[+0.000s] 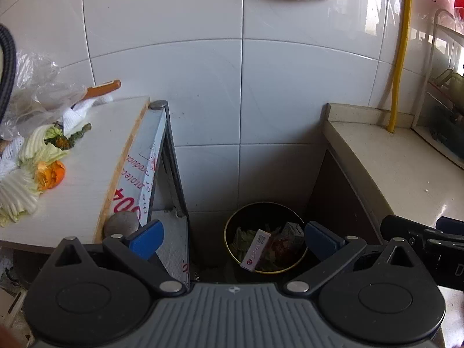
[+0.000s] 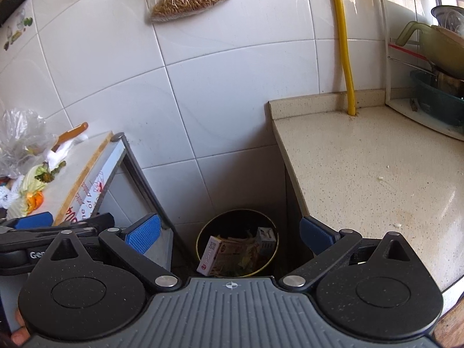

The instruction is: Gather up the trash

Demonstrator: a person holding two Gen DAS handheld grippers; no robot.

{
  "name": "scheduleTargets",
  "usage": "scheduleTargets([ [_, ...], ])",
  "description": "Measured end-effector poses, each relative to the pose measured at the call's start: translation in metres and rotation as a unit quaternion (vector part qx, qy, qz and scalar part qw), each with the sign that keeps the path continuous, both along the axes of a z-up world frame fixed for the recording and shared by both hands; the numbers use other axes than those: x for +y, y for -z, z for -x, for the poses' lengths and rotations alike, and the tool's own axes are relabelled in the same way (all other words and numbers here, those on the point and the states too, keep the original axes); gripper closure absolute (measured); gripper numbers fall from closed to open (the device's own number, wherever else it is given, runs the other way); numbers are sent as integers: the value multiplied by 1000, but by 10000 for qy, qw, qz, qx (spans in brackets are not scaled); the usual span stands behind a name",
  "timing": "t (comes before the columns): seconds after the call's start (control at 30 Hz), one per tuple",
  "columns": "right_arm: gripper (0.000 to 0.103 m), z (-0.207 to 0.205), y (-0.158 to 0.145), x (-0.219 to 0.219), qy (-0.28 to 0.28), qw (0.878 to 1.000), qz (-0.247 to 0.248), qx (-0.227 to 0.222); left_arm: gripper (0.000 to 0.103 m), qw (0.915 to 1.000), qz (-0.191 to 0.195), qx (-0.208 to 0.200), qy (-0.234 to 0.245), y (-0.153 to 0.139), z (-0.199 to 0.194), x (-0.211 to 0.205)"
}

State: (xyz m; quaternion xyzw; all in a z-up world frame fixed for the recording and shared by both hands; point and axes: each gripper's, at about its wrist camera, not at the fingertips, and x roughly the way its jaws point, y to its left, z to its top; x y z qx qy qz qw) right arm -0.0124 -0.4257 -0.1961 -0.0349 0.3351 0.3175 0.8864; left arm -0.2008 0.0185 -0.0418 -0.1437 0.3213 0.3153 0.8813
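Note:
A round black trash bin (image 1: 232,226) (image 2: 203,232) stands on the floor in the gap between a table and a counter. In it lie a white and pink box (image 1: 255,250) (image 2: 209,256), a grey carton (image 1: 293,230) (image 2: 265,239) and leafy scraps. My left gripper (image 1: 233,239) is open and empty, held above the bin. My right gripper (image 2: 229,233) is open and empty too, also above the bin. On the white table lie cabbage leaves (image 1: 34,148) (image 2: 30,181) and orange peel (image 1: 50,174) (image 2: 35,200).
The white table (image 1: 87,168) is at the left, with a clear plastic bag (image 1: 34,95) and an orange-handled knife (image 1: 103,88). A speckled counter (image 2: 371,168) is at the right, with a yellow hose (image 2: 345,43) and a dish rack (image 2: 429,58). A tiled wall is behind.

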Motion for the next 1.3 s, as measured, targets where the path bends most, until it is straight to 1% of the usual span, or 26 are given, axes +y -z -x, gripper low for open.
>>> scheduleTargets([
  [0.27, 0, -5, 7, 0, 45, 9997, 180, 186, 1, 9992, 272, 291, 96, 10, -11, -1],
  [0.53, 0, -9, 14, -3, 89, 9991, 288, 310, 1, 9978, 485, 443, 132, 17, -17, 2],
  [1.3, 0, -20, 23, -3, 103, 9979, 403, 506, 1, 9967, 523, 603, 148, 24, -26, 4],
])
